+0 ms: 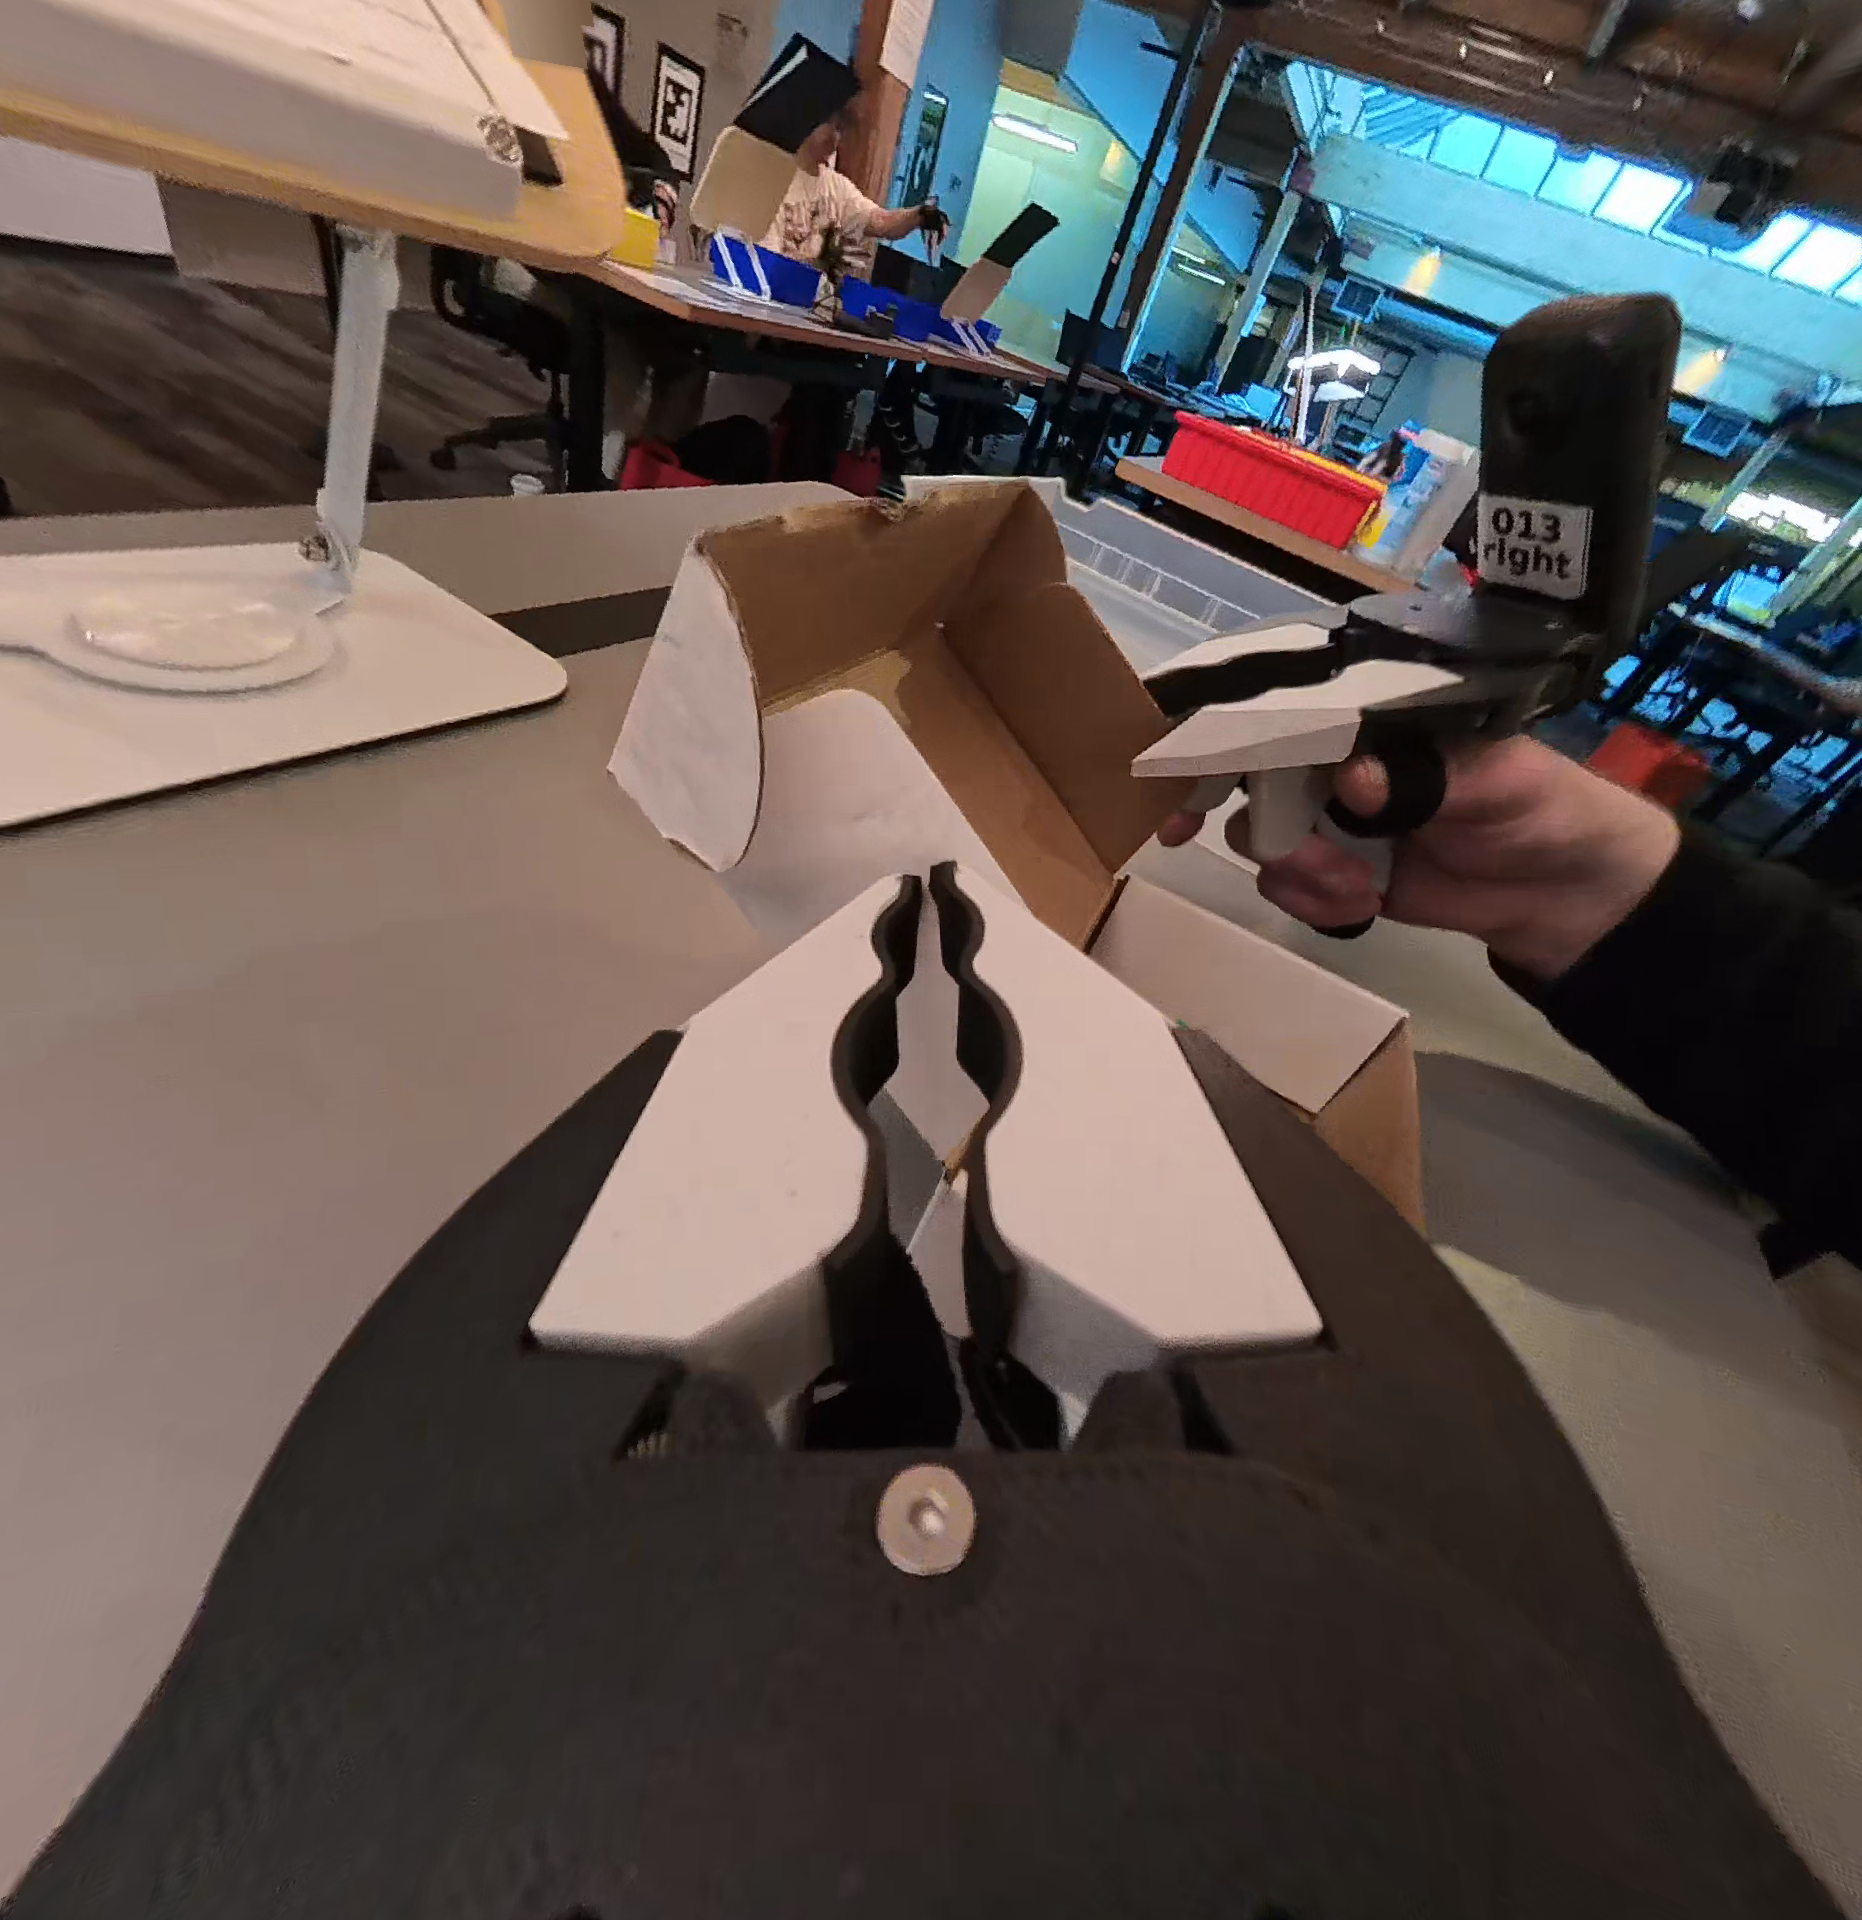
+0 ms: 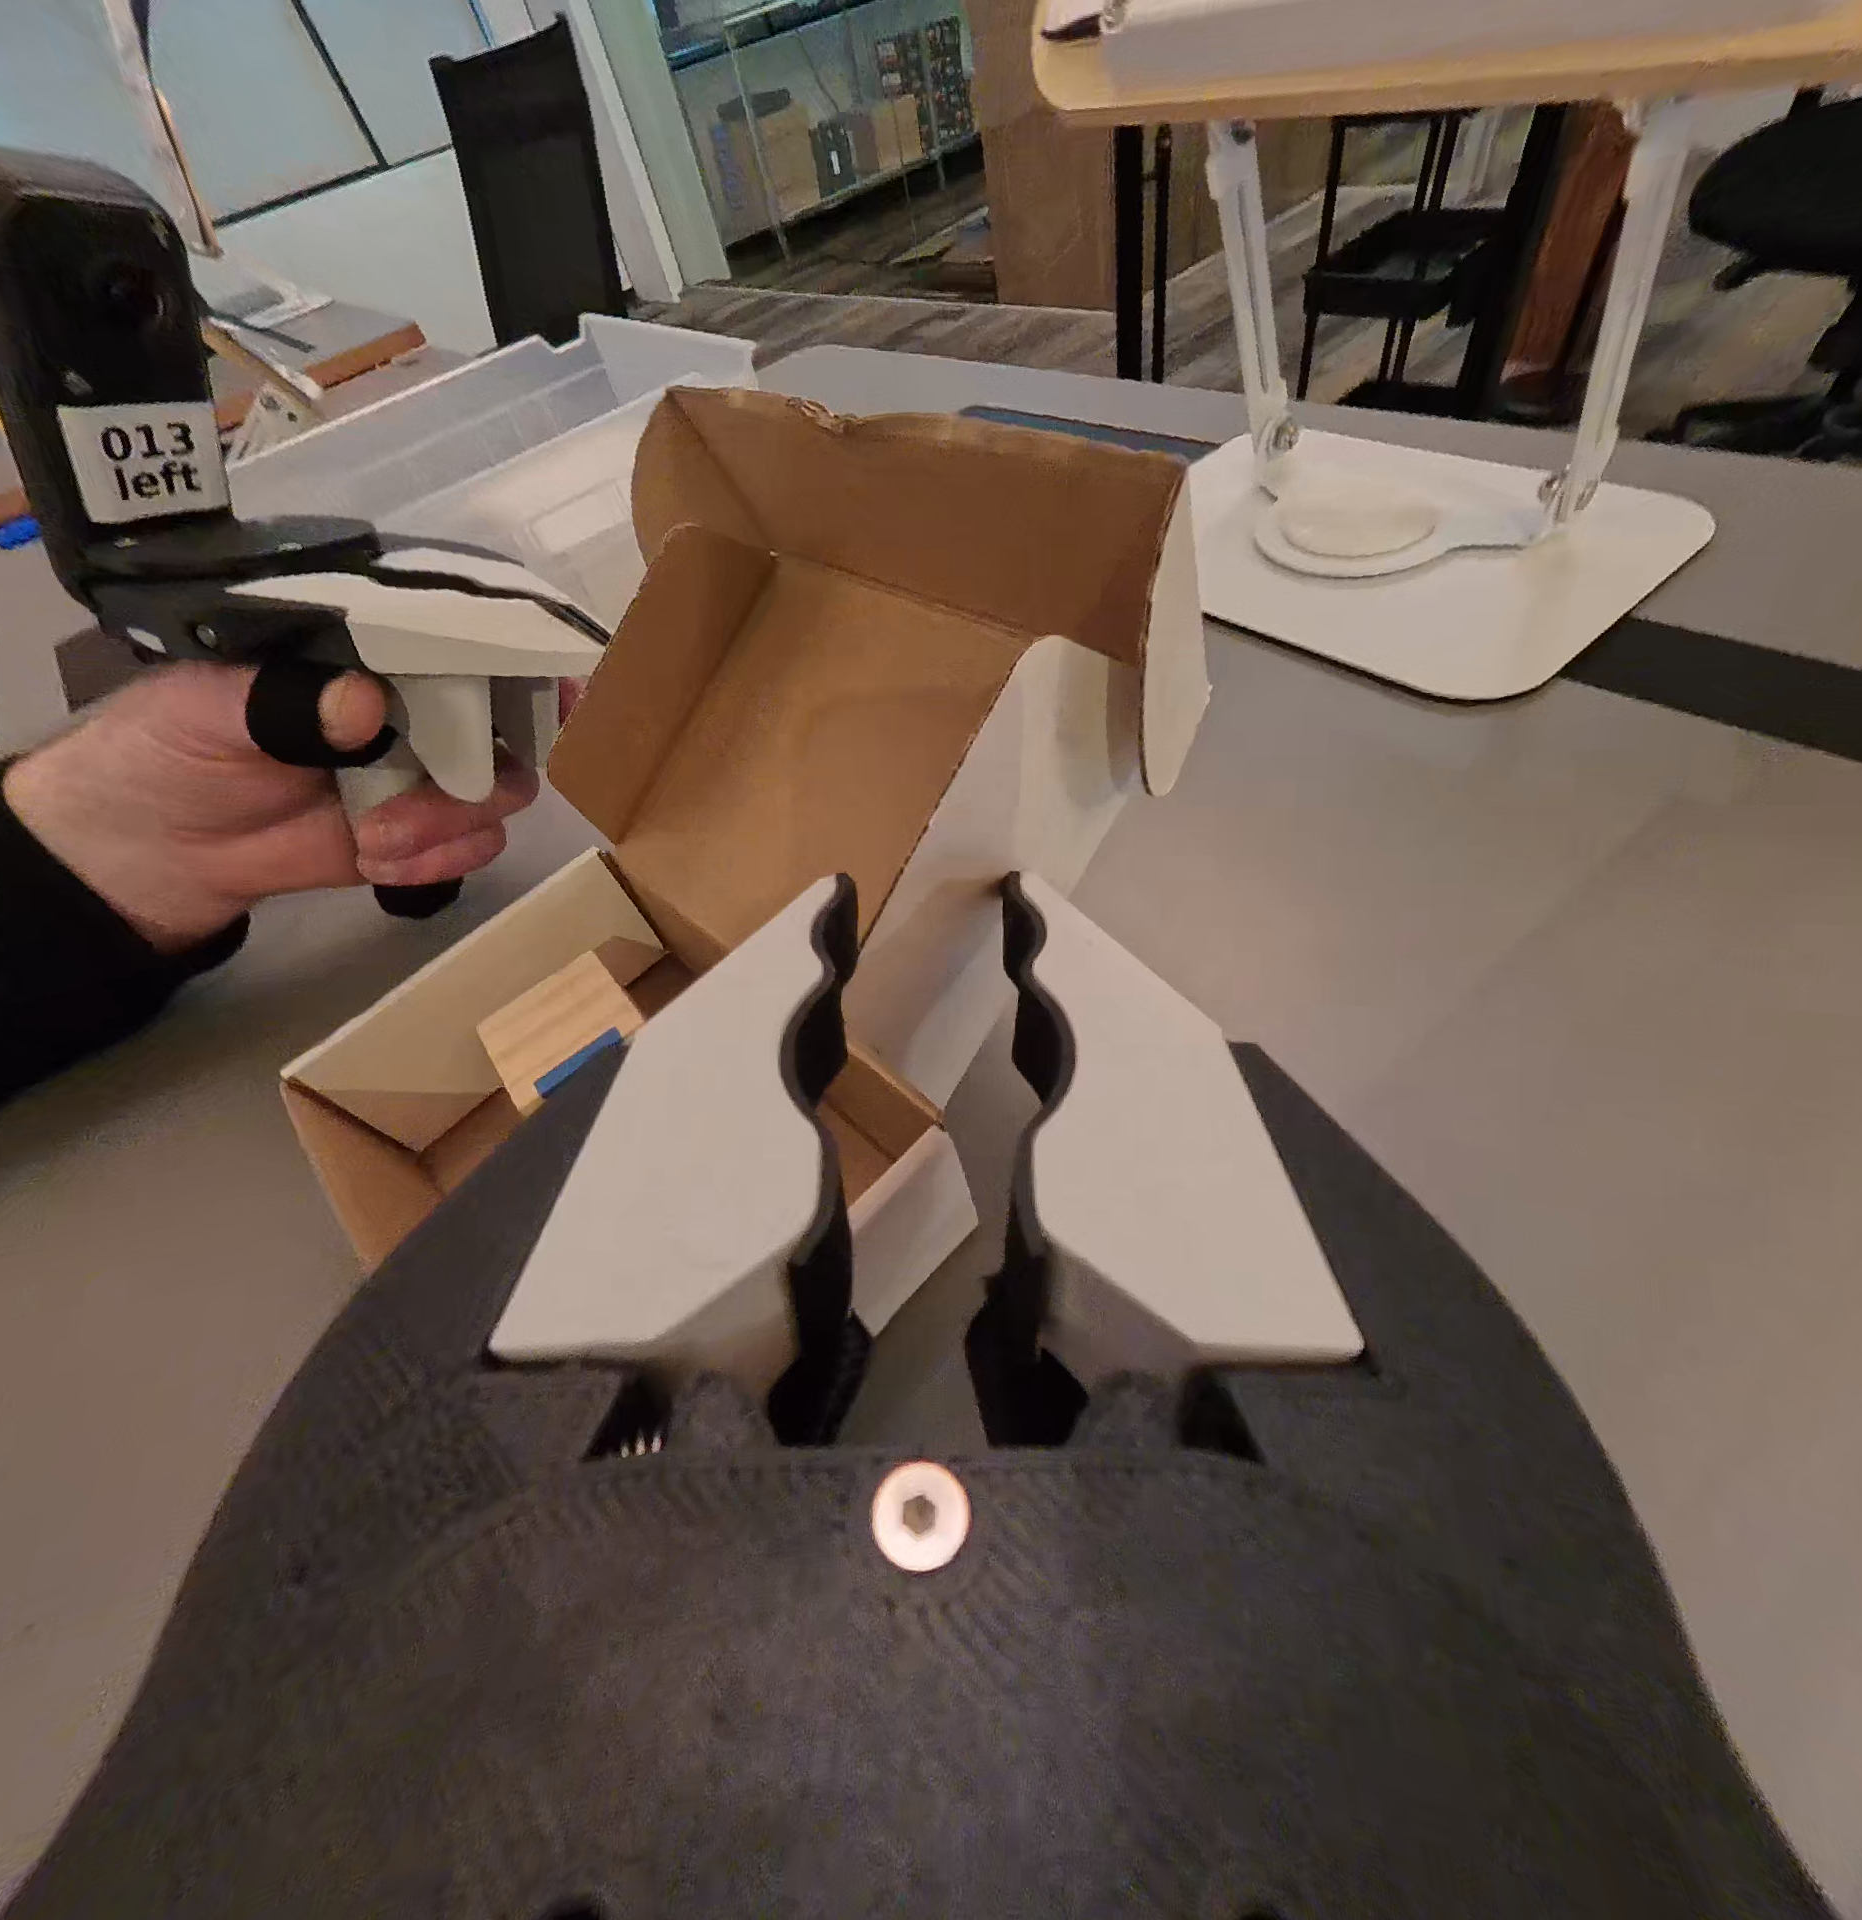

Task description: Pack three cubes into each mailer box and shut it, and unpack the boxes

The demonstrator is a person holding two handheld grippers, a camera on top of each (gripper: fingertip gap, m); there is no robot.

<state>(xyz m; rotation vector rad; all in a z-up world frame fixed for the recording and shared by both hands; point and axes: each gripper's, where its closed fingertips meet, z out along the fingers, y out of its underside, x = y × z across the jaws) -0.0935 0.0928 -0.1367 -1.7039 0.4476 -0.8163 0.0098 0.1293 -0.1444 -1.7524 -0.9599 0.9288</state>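
A white mailer box stands open on the grey table, its brown-lined lid raised and tilted. A wooden cube with a blue face lies inside; the rest of the inside is hidden by my right fingers. My left gripper is shut on the edge of the lid's side flap; it also shows in the right wrist view. My right gripper is open and empty at the box's near corner. In the left wrist view it sits by the lid's other side flap.
A white stand base carrying a raised wooden shelf sits on the table beside the box. A clear plastic bin stands right behind the box. A person works at a far table.
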